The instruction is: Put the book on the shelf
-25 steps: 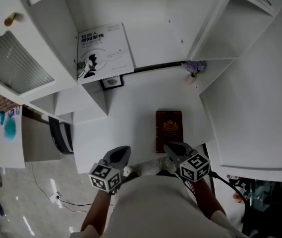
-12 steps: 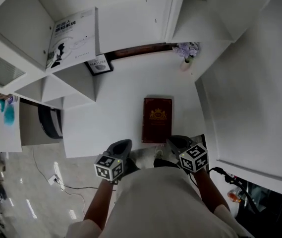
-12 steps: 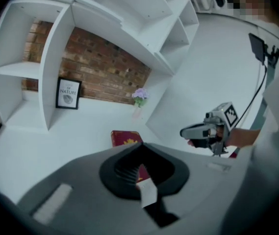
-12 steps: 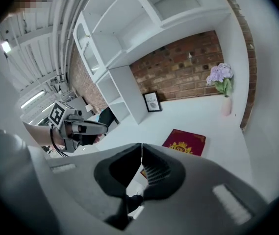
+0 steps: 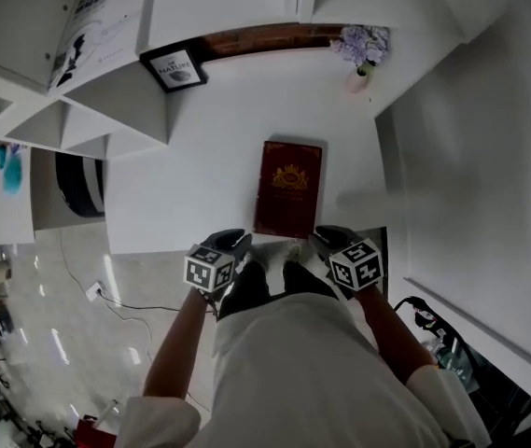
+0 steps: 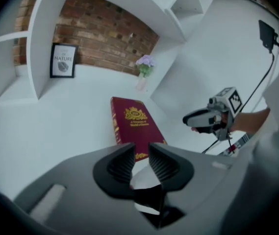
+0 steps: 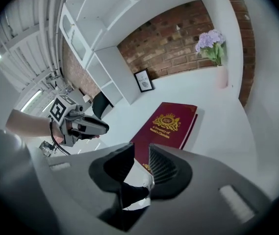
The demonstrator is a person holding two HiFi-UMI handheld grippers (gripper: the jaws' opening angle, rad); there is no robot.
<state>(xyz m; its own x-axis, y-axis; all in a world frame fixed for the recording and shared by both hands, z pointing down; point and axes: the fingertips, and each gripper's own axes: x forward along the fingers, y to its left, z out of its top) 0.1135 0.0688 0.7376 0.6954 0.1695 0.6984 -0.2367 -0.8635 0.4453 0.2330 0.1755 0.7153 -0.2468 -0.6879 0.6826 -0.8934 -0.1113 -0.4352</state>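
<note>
A dark red book with a gold crest lies flat and closed on the white desk. It also shows ahead of the jaws in both gripper views. My left gripper hovers at the desk's front edge, just left of the book's near end. Its jaws are opening, with a narrow gap and nothing between them. My right gripper hangs just right of the near end. Its jaws are opening too and hold nothing. Neither touches the book.
White shelf compartments rise at the desk's left, and a white book stands in an upper one. A framed picture and a vase of purple flowers stand at the back by the brick wall. A white panel bounds the right.
The head view has dropped, so the shelves slid up and out of the picture. Both grippers came a little nearer the book's near end. The book has not moved.
</note>
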